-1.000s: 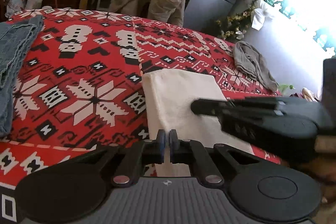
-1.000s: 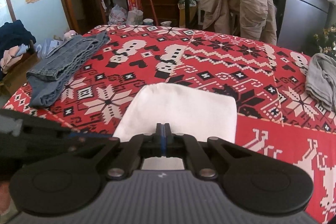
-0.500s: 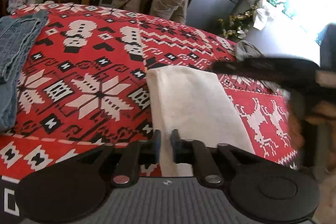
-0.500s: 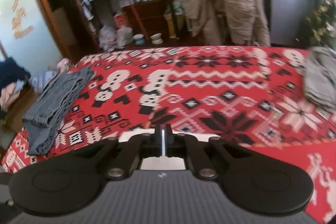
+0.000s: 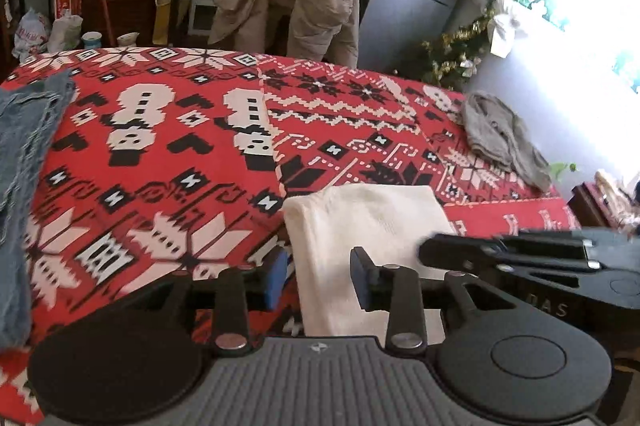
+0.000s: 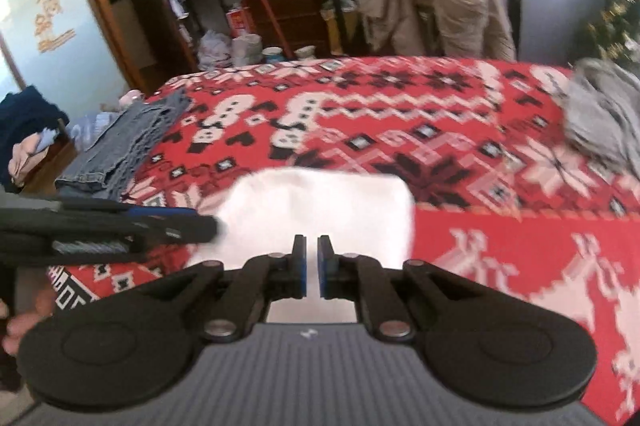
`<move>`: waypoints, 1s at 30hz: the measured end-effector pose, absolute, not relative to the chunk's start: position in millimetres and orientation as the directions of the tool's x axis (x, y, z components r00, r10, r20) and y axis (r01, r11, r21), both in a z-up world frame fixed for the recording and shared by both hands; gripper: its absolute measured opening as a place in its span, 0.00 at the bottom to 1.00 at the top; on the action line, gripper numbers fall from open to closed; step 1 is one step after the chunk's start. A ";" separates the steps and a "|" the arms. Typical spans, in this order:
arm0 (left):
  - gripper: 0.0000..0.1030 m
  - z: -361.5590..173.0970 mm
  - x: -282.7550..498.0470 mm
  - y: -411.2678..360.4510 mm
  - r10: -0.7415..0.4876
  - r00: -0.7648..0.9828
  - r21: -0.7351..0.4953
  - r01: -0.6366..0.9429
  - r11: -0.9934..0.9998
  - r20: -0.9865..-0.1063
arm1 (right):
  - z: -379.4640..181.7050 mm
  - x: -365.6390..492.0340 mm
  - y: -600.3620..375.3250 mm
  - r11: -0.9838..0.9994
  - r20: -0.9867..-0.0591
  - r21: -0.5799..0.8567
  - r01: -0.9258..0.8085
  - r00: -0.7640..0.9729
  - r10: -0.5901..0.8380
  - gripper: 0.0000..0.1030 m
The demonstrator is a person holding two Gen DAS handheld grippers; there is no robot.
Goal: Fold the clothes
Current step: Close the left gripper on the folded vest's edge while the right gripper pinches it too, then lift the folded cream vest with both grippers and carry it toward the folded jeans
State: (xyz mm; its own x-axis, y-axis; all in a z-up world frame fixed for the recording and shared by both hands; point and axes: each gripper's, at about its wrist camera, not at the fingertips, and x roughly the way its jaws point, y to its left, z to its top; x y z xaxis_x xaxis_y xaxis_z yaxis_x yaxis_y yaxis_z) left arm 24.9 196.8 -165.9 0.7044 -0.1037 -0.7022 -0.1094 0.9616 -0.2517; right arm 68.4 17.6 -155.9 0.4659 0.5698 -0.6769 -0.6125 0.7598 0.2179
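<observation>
**Folded white cloth lies between your grippers**

Your red patterned tablecloth (image 5: 160, 154) carries jeans (image 5: 24, 146), a grey garment (image 5: 500, 138) and the folded white cloth (image 5: 360, 222) nearest you. Your left gripper (image 5: 318, 276) is opening, pads clear of it; your right gripper (image 6: 311, 266) shows a narrow empty gap.

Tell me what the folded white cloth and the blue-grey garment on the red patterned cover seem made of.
Folded white cloth: probably a soft cotton knit, matte, with a faint ribbed texture. Blue-grey garment: likely denim, judging by its faded weave and visible seams.
</observation>
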 end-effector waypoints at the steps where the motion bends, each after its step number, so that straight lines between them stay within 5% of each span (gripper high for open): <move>1: 0.32 -167.8 27.1 195.3 -0.096 0.702 -0.241 -0.111 0.964 -0.706 | -157.1 73.5 26.1 0.755 -0.680 0.212 -0.621 0.461 0.570 0.07; 12: 0.33 -168.2 11.5 215.3 -0.143 0.681 -0.335 -0.158 0.929 -0.718 | -140.0 117.8 34.0 0.783 -0.644 0.249 -0.570 0.506 0.573 0.08; 17: 0.47 -165.8 -6.9 228.0 -0.268 0.669 -0.490 -0.164 0.856 -0.693 | -126.5 94.5 -20.3 0.806 -0.642 0.311 -0.503 0.514 0.569 0.29; 30: 0.52 -191.0 -8.5 225.8 -0.346 0.654 -0.575 -0.168 0.800 -0.672 | -166.4 51.7 -60.1 0.853 -0.694 0.358 -0.381 0.503 0.515 0.29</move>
State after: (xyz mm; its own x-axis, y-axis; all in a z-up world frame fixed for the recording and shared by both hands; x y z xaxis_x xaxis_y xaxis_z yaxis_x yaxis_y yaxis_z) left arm -8.5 225.8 -191.0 0.6545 -0.3461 -0.6722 -0.1677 0.8004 -0.5755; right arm 51.6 -60.1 -166.4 0.5031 0.5155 -0.6937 -0.3806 0.8528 0.3577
